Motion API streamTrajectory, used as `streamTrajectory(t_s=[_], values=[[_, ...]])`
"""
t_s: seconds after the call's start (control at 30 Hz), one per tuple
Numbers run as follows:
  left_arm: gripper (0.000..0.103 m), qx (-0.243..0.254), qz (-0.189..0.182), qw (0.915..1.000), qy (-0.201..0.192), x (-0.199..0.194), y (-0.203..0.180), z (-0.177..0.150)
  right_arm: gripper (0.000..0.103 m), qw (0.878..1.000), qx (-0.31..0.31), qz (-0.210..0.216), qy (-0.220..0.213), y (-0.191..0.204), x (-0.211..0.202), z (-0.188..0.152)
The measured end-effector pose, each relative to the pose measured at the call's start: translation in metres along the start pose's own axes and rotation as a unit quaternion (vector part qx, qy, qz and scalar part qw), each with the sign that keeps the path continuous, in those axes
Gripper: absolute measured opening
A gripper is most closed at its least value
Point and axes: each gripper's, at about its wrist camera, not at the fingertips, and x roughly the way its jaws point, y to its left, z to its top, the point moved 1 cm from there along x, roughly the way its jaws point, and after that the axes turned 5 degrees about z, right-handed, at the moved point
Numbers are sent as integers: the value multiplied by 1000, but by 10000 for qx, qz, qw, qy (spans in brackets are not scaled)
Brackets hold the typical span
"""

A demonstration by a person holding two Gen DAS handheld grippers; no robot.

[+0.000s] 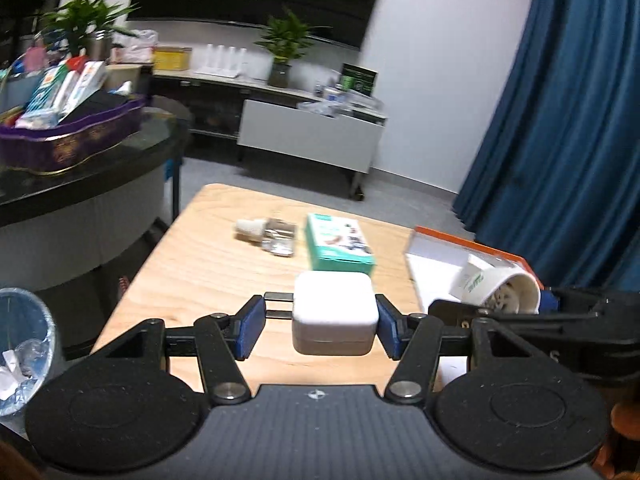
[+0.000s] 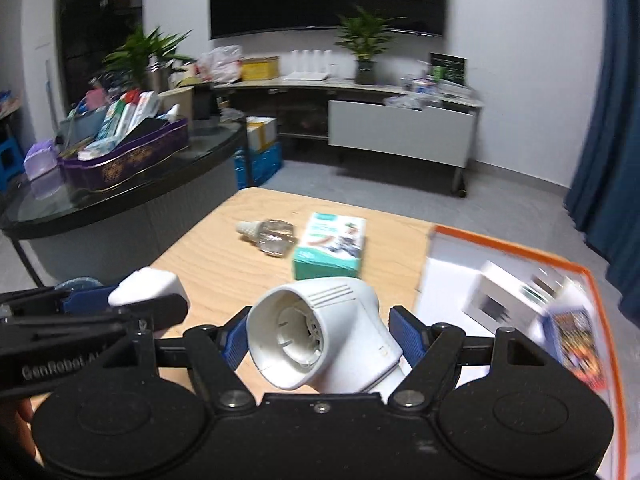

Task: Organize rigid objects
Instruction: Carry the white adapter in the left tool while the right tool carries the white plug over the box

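My left gripper (image 1: pixel 320 328) is shut on a white square charger (image 1: pixel 334 312), prongs pointing left, held above the wooden table (image 1: pixel 208 272). My right gripper (image 2: pixel 320 340) is shut on a white plug-in device (image 2: pixel 340 312) with a round opening facing the camera. This device (image 1: pixel 504 292) also shows at the right of the left wrist view. The charger (image 2: pixel 146 288) appears at the left of the right wrist view. On the table lie a clear bottle (image 2: pixel 268 236) with a white cap and a green-white box (image 2: pixel 330 246). An orange-rimmed white tray (image 2: pixel 452 264) at the right holds a white box (image 2: pixel 504 296) and a colourful box (image 2: pixel 576 336).
A dark round glass table (image 1: pixel 100 176) at the left carries a purple tin (image 1: pixel 68 148) full of boxes. A lined waste bin (image 1: pixel 24 344) stands low at the left. A TV cabinet (image 1: pixel 308 136) and a blue curtain (image 1: pixel 560 120) lie beyond.
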Motion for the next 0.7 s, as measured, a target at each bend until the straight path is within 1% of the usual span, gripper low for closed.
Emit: streamTrajectory(t_s=[0.2, 0.3, 0.43, 0.6, 0.7], values=[[59, 307, -127, 9994, -22, -10, -28, -7, 87, 9988, 372, -250, -210, -27, -34, -17], [59, 335, -323, 9989, 97, -12, -44, -7, 87, 9974, 479, -451, -295, -40, -49, -26], [59, 694, -430, 9967, 27, -12, -72, -4, 87, 9948, 660, -671, -379, -60, -72, -38], [59, 774, -605, 9951, -51, -13, -105, 2, 87, 9888, 969, -998, -544, -87, -100, -50], [59, 765, -666, 9948, -134, -15, -119, 1, 87, 9860, 1009, -1165, -636, -97, -111, -56]])
